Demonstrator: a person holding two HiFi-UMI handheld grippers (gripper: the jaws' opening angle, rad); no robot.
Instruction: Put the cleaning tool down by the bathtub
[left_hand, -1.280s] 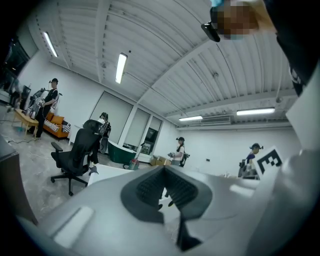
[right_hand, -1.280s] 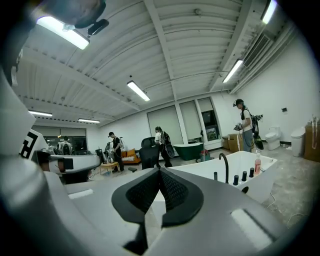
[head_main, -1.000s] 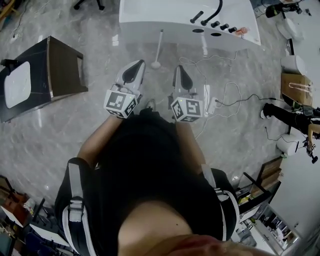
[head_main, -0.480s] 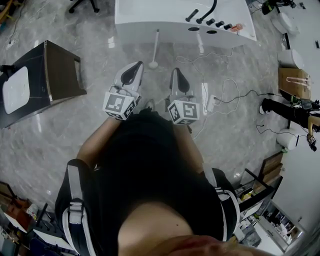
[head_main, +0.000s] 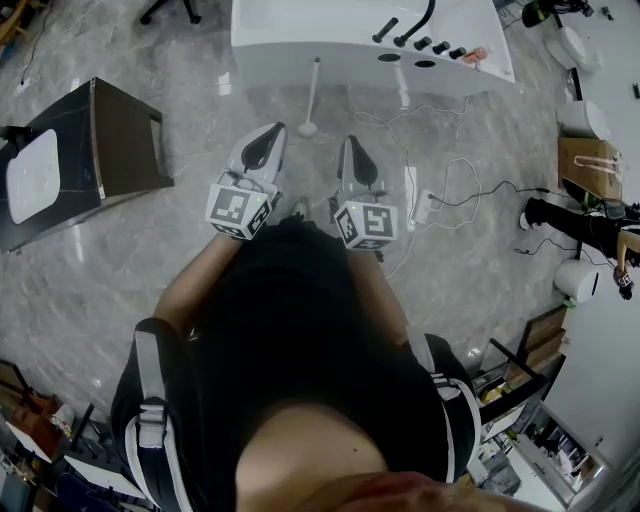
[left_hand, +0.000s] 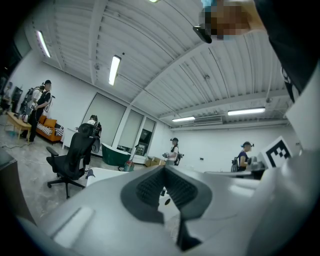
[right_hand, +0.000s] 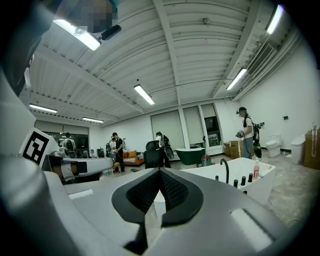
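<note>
on the grey floor (head_main: 110, 290) just in front of the white bathtub (head_main: 300, 40) lay the white cleaning tool (head_main: 313, 95), handle pointing at the tub; nearer the person, well clear of it, the left gripper (head_main: 268, 135) and right gripper (head_main: 353, 145) were held side by side, both closed on nothing.

One white rectangular bathtub (head_main: 300, 40). On the bathtub's rim: one curved black spout (head_main: 427, 18), three small black knobs (head_main: 441, 47). On the floor before the bathtub: one white long-handled cleaning tool (head_main: 313, 95), one white power strip (head_main: 410, 185). Two grey hand-held grippers: the left hand-held gripper (head_main: 270, 133), the right hand-held gripper (head_main: 353, 144).
</note>
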